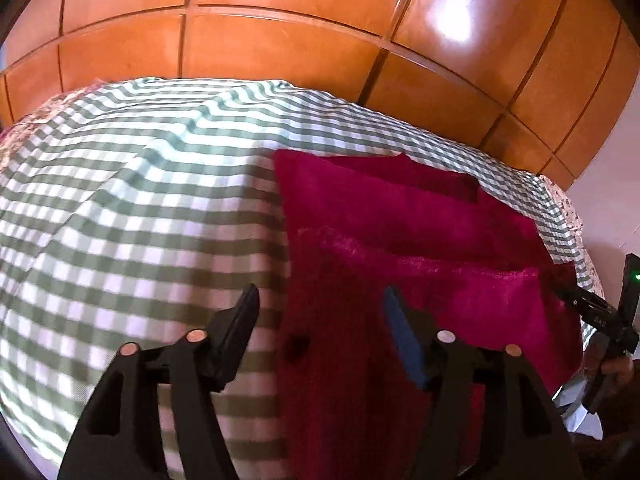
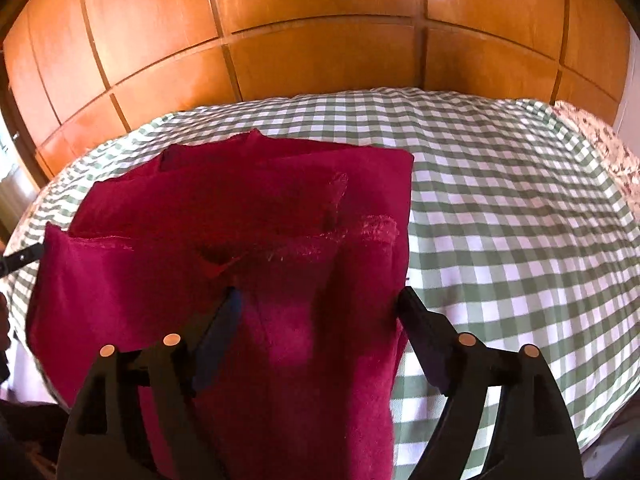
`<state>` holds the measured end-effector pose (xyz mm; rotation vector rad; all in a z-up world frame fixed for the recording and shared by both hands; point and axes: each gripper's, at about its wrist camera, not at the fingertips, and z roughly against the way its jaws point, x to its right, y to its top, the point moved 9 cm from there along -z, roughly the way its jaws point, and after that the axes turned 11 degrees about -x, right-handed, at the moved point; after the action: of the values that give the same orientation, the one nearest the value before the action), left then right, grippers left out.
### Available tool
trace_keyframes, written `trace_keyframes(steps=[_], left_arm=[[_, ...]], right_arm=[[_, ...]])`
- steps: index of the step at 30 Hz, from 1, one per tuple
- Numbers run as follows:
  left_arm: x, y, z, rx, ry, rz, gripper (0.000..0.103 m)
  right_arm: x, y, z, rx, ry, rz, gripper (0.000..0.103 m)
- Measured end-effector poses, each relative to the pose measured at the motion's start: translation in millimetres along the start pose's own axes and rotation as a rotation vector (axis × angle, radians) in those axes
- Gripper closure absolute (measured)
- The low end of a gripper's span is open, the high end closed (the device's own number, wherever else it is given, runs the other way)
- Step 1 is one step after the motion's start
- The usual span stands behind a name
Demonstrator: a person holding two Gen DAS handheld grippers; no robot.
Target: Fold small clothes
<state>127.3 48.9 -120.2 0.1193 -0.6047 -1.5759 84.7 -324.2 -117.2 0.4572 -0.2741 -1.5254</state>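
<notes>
Under both open claws, red garment [image 2: 248, 240] (near edge cut off).

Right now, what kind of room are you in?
Probably a bedroom. A green-checked sheet covers what looks like a bed, wooden wardrobe doors stand behind it, and a red garment lies on top.

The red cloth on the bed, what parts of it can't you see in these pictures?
- Red cloth, near end: both views, hidden behind the gripper bodies and cut off by the bottom edge.
- What garment it is: folded layers hide its shape.
- Bed under it: covered.
- Left gripper and right gripper: open, but whether the fingers touch the cloth is unclear.
</notes>
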Motion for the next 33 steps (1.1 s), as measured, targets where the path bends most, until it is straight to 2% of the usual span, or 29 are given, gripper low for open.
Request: trace_keyframes(steps=[4,5,7,8,9,11,16,20,24,29,33], left_arm=[[7.6,-0.6,-16.5,-0.043,-0.041,-0.005,0.075],[7.7,-0.7,-18.4,-0.046,-0.04,-0.003,0.077],[9.1,-0.1,-18.2,-0.033,-0.031,-0.008,0.09],[10.3,0.4,-16.7,-0.024,-0.03,-0.011,0.092],[11.4,0.8,-12.9,-0.009,-0.027,-0.014,0.094],[15.4,1.7,-5.1,0.018,-0.016,-0.028,0.095],[25.7,0.4,26.5,0.1,0.004,-0.073,0.095],[29.5,-2.8,48.8,0.139,-0.011,-0.074,0.095],[29.9,7.6,63.1,0.172,-0.016,-0.067,0.095],[27.0,50.7,61.7,0.209,0.02,-0.06,0.095],[23.5,94.3,41.8,0.212,0.046,-0.046,0.096]], right_arm=[[8.9,5.7,1.5,0.017,-0.009,-0.028,0.026],[10.2,7.5,1.3,0.017,-0.008,-0.029,0.032],[9.6,9.1,-1.4,0.003,0.003,-0.025,0.041],[8.1,9.4,-3.1,-0.004,0.006,-0.017,0.052],[6.4,9.4,-4.2,-0.009,0.002,-0.01,0.057],[2.5,9.9,-3.3,-0.007,-0.01,0.011,0.076],[1.7,6.6,9.1,-0.003,-0.053,0.039,0.095],[3.1,11.1,38.4,0.047,-0.031,0.028,0.096],[-0.2,31.0,63.9,0.107,0.004,0.034,0.096],[-0.1,77.4,66.7,0.169,0.006,0.034,0.096],[6.6,122.4,43.6,0.178,-0.029,0.018,0.097]])
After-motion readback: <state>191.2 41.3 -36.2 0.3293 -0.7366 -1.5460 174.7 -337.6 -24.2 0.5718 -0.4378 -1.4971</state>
